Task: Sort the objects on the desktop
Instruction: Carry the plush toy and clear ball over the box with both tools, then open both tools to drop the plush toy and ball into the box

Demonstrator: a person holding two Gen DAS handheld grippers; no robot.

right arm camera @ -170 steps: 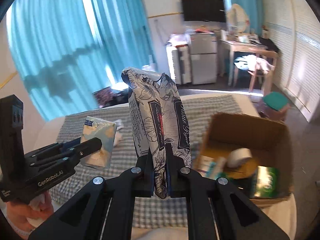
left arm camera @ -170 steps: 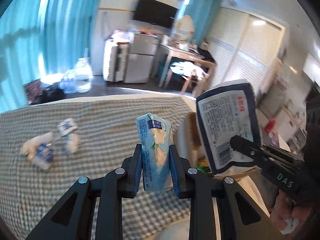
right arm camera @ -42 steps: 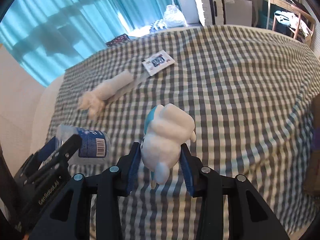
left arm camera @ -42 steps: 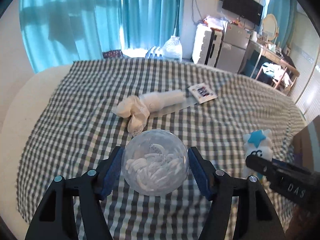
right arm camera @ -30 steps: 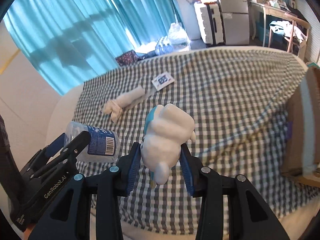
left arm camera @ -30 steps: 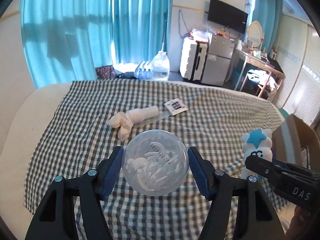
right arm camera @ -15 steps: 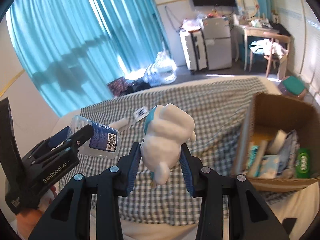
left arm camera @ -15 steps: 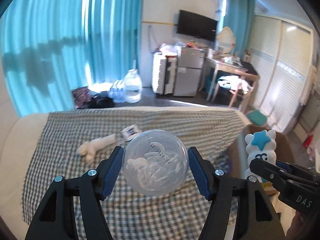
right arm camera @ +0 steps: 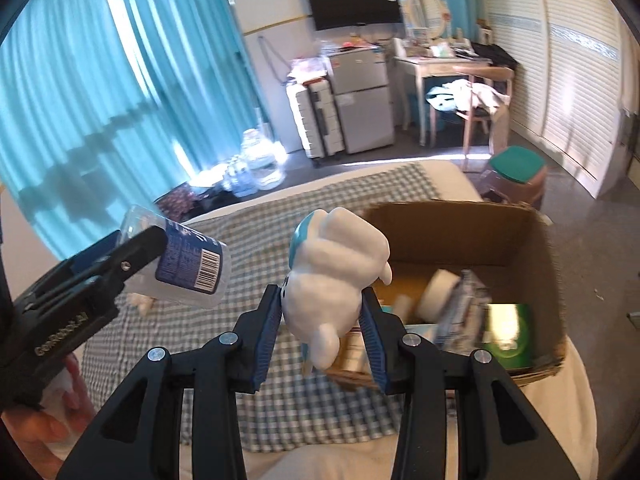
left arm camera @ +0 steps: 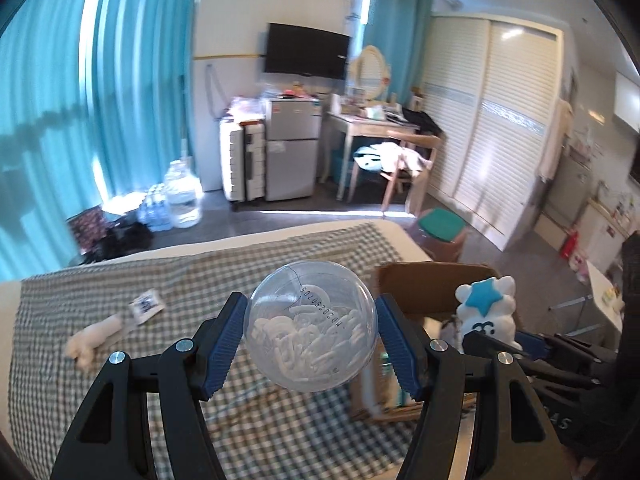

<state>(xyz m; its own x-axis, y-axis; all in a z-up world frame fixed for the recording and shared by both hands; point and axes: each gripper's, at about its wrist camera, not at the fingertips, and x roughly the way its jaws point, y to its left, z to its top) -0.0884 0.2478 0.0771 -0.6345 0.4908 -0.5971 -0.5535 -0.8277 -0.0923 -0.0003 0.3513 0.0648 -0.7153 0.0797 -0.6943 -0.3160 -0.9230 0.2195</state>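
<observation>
I had the left gripper (left arm camera: pixel 311 334) clamped on a clear plastic jar (left arm camera: pixel 311 330) with white pieces inside; its blue pads pressed on both sides, the jaws standing fairly wide around it. From the right wrist view the same jar (right arm camera: pixel 188 266) showed a dark blue label with a barcode, held up in the air at the left. My right gripper (right arm camera: pixel 322 330) was closed on a white plush toy (right arm camera: pixel 334 280) with a blue patch, the jaws narrower and squeezing its soft body. In the left wrist view that toy (left arm camera: pixel 486 312) showed a blue star on its head. Both things hung above the checked cloth (left arm camera: pixel 200 280) on the desk, near the open cardboard box (right arm camera: pixel 532 248) at the right, which already held packets and a green box (right arm camera: pixel 508 336). Farther left on the cloth lay a white rag-like bundle (left arm camera: pixel 94 338) and a small printed sachet (left arm camera: pixel 146 304) just beside it.
</observation>
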